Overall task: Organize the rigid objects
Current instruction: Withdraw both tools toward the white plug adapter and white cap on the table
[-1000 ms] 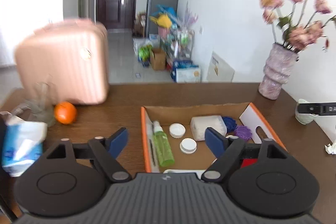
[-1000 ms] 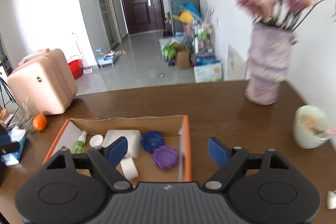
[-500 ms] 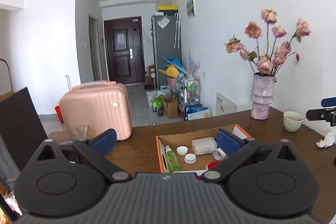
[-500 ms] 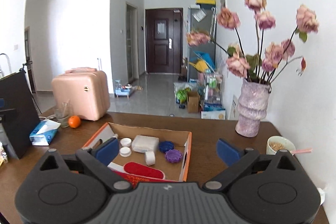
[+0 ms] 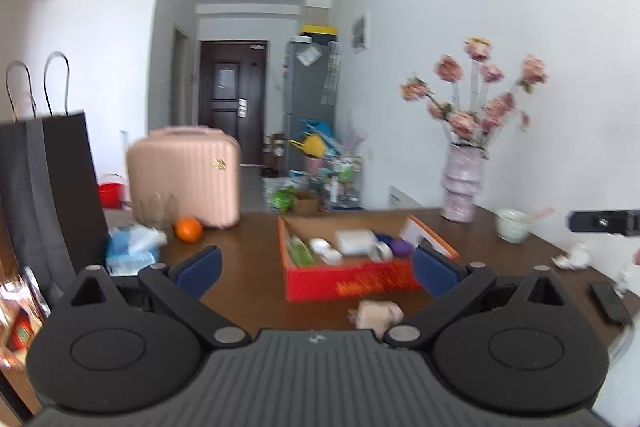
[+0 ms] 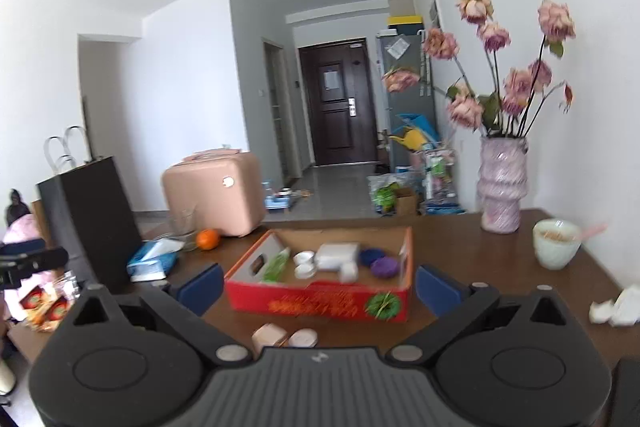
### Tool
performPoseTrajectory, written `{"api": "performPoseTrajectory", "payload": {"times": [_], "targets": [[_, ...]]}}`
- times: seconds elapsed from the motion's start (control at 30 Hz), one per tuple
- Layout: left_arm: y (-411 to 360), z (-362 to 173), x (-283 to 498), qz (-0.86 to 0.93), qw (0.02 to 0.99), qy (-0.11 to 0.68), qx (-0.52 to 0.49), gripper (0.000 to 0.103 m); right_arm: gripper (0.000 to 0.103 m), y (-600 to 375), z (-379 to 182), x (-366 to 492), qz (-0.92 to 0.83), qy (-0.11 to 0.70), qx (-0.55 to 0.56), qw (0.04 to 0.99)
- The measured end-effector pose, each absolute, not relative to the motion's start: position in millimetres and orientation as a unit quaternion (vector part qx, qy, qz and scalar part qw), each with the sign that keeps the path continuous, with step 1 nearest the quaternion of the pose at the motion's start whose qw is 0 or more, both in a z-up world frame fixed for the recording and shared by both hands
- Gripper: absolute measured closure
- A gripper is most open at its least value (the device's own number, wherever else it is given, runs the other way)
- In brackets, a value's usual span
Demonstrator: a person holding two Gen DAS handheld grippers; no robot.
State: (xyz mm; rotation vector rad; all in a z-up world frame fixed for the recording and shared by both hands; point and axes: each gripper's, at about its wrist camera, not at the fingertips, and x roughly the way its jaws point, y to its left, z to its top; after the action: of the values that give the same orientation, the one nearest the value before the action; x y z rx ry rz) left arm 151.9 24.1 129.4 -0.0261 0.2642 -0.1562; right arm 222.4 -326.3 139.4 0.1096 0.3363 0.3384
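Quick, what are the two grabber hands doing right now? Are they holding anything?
Left gripper: open wide, jaws just opened, nothing between them.
Right gripper: open wide, jaws just opened, holding nothing.

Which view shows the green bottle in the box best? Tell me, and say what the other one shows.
The right wrist view. There the green bottle lies slanted in the left part of the red box, sharp enough to show its pale cap end. In the left wrist view the bottle is a blurred green streak against the box's left wall.
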Motion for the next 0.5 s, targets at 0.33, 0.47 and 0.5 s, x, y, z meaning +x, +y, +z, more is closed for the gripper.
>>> {"api": "performPoseTrajectory", "payload": {"times": [0.33,0.47,0.5], "targets": [[40.9,33.3,88.3,-0.072,0.977,0.195,-0.049,0.000,0.000,-293.5,12.4,150.1,0.164,0.231,0.044,0.958],[32.5,27.3,107.5,-0.073,0.974,0.212,-0.030,0.000,0.000,-275.7,-6.5,153.6,0.195,0.248,0.017,0.949],[29.8,25.8,115.6,-0.072,0.972,0.221,-0.029,0.000,0.000,-271.5,-8.3,155.1,0.192,0.245,0.007,0.950]]}}
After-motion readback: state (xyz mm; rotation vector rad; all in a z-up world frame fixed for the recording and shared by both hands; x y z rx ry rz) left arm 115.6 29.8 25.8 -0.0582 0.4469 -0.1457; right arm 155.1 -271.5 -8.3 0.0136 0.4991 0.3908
